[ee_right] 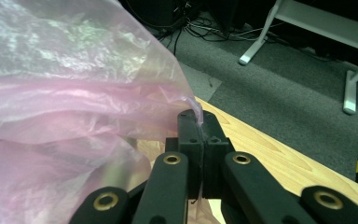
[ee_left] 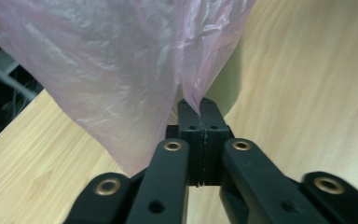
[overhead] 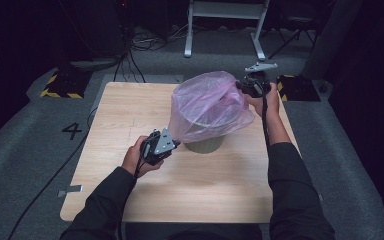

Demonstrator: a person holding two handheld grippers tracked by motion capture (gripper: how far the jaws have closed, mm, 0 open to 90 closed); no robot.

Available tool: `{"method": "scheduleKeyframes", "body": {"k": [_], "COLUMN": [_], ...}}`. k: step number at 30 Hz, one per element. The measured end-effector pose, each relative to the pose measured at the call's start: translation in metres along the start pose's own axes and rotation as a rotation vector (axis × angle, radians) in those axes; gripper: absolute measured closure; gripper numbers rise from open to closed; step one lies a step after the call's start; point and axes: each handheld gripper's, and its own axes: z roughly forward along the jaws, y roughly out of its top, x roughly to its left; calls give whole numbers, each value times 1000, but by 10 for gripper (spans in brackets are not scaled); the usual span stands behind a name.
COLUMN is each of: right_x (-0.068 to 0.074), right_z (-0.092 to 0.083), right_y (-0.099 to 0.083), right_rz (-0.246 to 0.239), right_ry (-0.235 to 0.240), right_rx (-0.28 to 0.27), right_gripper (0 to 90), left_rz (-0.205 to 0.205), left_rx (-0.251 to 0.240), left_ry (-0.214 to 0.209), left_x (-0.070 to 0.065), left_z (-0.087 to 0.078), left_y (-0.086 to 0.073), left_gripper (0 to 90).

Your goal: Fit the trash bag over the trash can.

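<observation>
A wooden table [overhead: 130, 125] is seen from above, standing on a grey carpet [overhead: 25, 135]. A large pink plastic bag [overhead: 207, 105] is spread over a pale green bin [overhead: 205, 145], which is placed a little right of the middle of the table. The bag is pulled out between the two tools, so that it is stretched from the near left to the far right.

The left gripper [overhead: 174, 143] is held at the near left of the bin. In the left gripper view its jaws are pressed together on a corner of the pink film [ee_left: 121, 70]. The right gripper [overhead: 241, 86] is held at the far right edge of the bag. There its jaws are also closed, and a thin fold of the bag [ee_right: 74, 93] is pinched between them.
</observation>
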Motion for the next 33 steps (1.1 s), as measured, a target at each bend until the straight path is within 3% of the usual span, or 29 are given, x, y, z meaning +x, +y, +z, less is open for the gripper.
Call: {"method": "scheduleKeyframes", "body": {"k": [2,4,8,11,15,16,18,20,22,24,27,29,30,33], "right_x": [1,1,2,3,5,5,6,7,8,7,6,7,7,7], "right_z": [-4,-8,-16,-20,-22,-22,-21,-21,-21,-20,-18,-17,-16,-15], "right_y": [0,0,1,2,2,3,3,3,3,3,2,1,1,0], "right_rz": [1,-3,-6,-4,-9,-14,-14,-19,-24,-25,-22,-26,-25,-26], "right_ry": [14,20,31,44,52,52,54,56,60,62,67,70,68,69], "right_rx": [-21,-36,-59,-72,-75,-74,-76,-78,-75,-75,-68,-68,-67,-70], "right_gripper": [900,897,887,884,878,875,872,861,859,859,859,859,859,859], "left_rz": [-38,-73,-87,-115,-140,-133,-111,-130,-134,-139,-118,-137,-134,-141], "left_rx": [-23,-76,-160,-235,-279,-269,-210,-175,-140,-111,-79,-102,-112,-95], "left_ry": [-16,-45,-31,-10,28,28,82,70,98,91,119,127,127,147], "left_x": [-2,-5,-8,-2,15,21,31,44,53,63,71,77,79,86], "left_z": [-6,-19,-41,-62,-70,-67,-57,-46,-38,-29,-19,-17,-17,-12], "left_y": [1,3,9,22,46,51,61,65,66,64,62,59,58,55], "left_gripper": [461,294,183,178,193,192,194,210,266,330,451,537,649,767]}}
